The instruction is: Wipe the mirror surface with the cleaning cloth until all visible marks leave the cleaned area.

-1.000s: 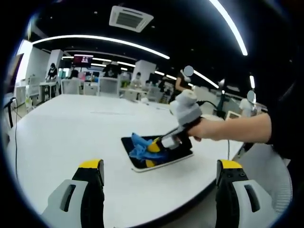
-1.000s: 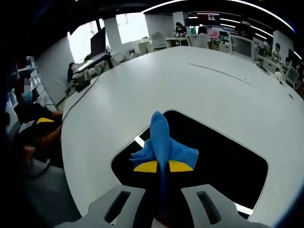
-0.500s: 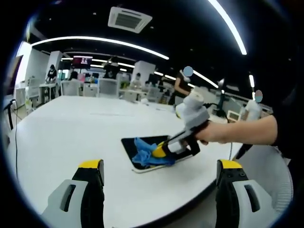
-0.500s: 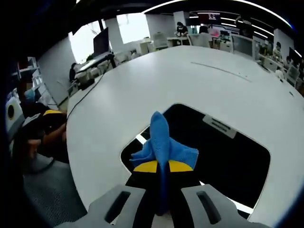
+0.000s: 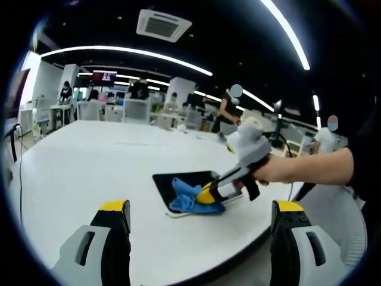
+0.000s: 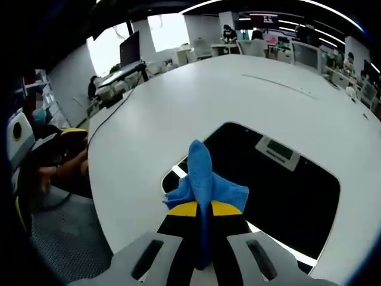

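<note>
A dark rectangular mirror (image 5: pixel 181 183) (image 6: pixel 286 190) lies flat on the white table (image 5: pixel 89 161). A blue cleaning cloth (image 5: pixel 186 198) (image 6: pixel 205 179) is pressed on the mirror's near edge. My right gripper (image 6: pixel 205 208) (image 5: pixel 208 193) is shut on the cloth, held by a hand coming in from the right in the left gripper view. My left gripper (image 5: pixel 199 223) hangs above the table's near edge, short of the mirror, open with nothing between its yellow-tipped fingers (image 5: pixel 113 214).
The white table (image 6: pixel 178 101) is large and rounded, with its edge close below. Desks, chairs and people stand far behind in the office. A person (image 6: pixel 47 161) sits beside the table's edge in the right gripper view.
The right gripper has dragged the cloth across the mirror toward its near right edge. The left gripper has stayed still.
</note>
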Demonstrator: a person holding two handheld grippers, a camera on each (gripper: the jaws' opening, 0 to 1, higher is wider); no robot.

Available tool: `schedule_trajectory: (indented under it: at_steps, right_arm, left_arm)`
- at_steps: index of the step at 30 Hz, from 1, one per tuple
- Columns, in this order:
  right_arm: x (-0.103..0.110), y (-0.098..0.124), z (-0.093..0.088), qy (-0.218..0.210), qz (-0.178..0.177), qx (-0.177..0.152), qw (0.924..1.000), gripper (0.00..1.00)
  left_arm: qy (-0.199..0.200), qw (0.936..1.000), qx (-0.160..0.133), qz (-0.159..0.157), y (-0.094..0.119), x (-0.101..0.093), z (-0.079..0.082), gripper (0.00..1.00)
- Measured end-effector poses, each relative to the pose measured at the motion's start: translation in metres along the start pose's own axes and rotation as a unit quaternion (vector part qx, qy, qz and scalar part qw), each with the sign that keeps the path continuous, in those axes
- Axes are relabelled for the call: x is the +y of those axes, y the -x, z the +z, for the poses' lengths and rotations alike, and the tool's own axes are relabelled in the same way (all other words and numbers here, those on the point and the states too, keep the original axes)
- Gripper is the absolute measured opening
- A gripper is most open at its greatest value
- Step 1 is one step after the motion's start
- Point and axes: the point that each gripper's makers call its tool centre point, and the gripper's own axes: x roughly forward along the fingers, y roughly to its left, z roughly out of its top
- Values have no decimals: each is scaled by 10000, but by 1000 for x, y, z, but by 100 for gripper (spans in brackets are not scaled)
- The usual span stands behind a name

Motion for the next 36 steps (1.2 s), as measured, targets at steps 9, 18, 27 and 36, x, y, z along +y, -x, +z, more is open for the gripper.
schedule_trajectory:
  at_steps: [9,18,27,36]
  right_arm:
    - [1,1,-1,-69,13,-2,10000,1]
    - [1,2,-1,3,44,-20,10000,1]
    - [-6,7,-5,3,51,11,10000,1]
    - [-23,18,-14,-126,-84,35,9999,1]
  left_arm:
    - [6,10000,-5,19,0,1,0,99]
    - [-11,10000,2,21,1,1,0,99]
    - [-22,10000,15,36,1,1,-1,99]
    - [-31,10000,10,27,1,1,0,99]
